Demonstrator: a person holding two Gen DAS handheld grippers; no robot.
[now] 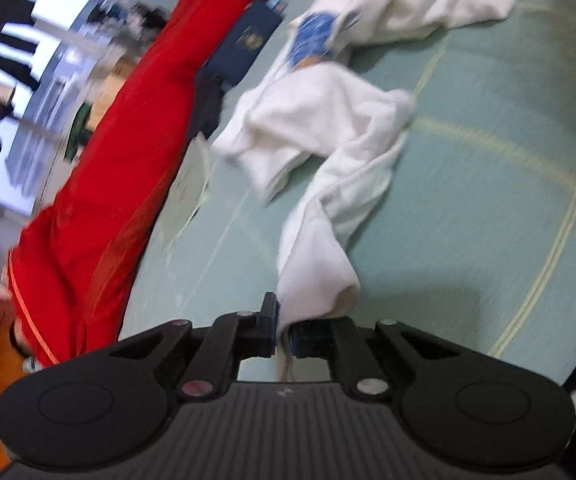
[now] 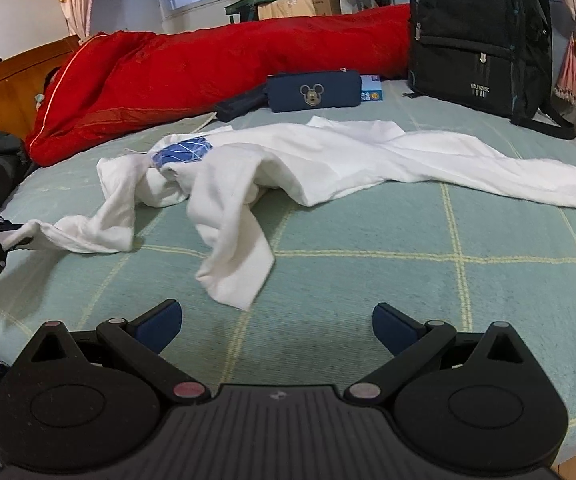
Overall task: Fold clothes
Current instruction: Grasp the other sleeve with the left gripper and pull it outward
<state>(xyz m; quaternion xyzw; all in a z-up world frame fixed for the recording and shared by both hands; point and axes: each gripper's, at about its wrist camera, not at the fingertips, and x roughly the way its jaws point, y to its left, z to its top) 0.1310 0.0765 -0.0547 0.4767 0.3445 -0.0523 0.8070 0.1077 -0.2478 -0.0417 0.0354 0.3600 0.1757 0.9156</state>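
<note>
Right wrist view shows the bed (image 2: 368,280), its green checked cover carrying everything, and the main risk starts there: the white shirt (image 2: 328,160) lies crumpled across the middle of the bed, one sleeve twisted toward the near edge, so a pull from a single corner could drag the whole bundle instead of spreading it flat. The left tool (image 1: 284,336) is pressed together, pinching a thin edge of that shirt; such a narrow bite on soft cloth could slip out if the fabric snags under its own folds. The right tool (image 2: 276,326) stands spread and holds nothing, above bare cover near the bed's near edge, so for now the shirt has only one anchor. A hard tug toward the far edge could also sweep cloth into the clutter there. Counted, largest first: one bed, one red quilt (image 2: 208,72) along the far edge, one white shirt, one black backpack (image 2: 476,36) at the far right corner, one navy pouch (image 2: 314,90) beside the quilt, two tools.
</note>
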